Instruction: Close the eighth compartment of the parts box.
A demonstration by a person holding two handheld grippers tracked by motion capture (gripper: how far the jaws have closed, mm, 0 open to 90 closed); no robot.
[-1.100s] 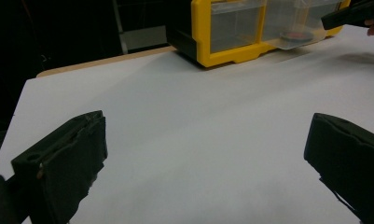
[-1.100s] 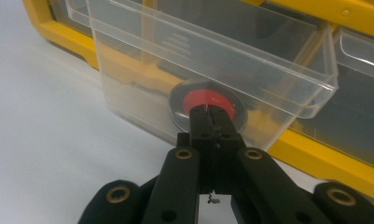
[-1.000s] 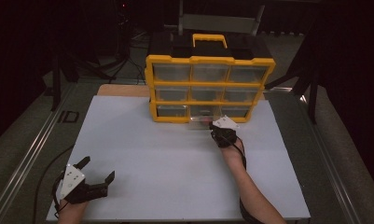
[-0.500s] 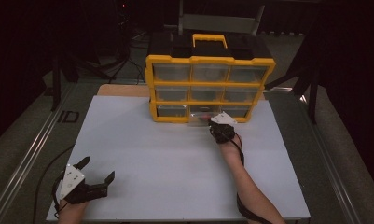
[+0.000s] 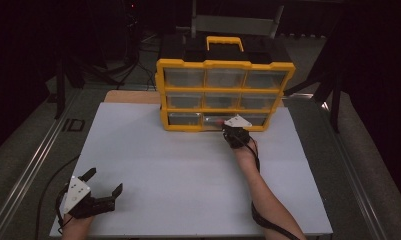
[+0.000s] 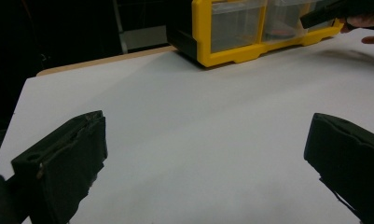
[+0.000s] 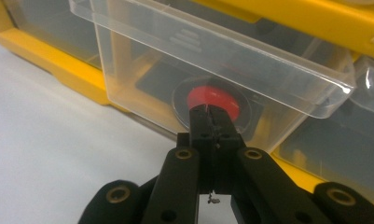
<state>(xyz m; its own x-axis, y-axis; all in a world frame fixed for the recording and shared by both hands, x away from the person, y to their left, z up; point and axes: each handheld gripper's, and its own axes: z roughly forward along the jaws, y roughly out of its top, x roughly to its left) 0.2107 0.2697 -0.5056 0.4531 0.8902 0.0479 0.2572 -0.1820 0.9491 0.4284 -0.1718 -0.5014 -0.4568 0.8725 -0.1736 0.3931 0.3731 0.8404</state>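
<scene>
No brand, label or legible writing shows on the yellow parts organizer (image 5: 224, 95) or anywhere on the table; the clear drawer fronts carry only a few moulded ridges. The organizer stands at the far side of a white board (image 5: 188, 170), three rows of three clear drawers under a yellow carry handle (image 5: 224, 42). The right gripper (image 5: 231, 129) is at the bottom row, its jaws clenched together on the front of the middle bottom drawer (image 7: 212, 79); in the right gripper view the closed tips sit against the clear drawer front, right over a red round object (image 7: 211, 100) that lies inside behind the plastic. That drawer juts out of the yellow frame, forward of its neighbours. Compared with a second ago, the right gripper has shifted slightly toward the person and to the left along the organizer's front, and the drawer has come out with it; the left gripper has stayed where it was. The left gripper (image 5: 104, 183) rests at the near left corner of the board with its jaws spread wide and nothing between them, well apart from the organizer. The board lies on a grey table (image 5: 368, 165) with a metal rail (image 5: 33, 160) along its left edge, a strip of bare wood (image 5: 133, 96) shows behind the board, and the room beyond is dark.
</scene>
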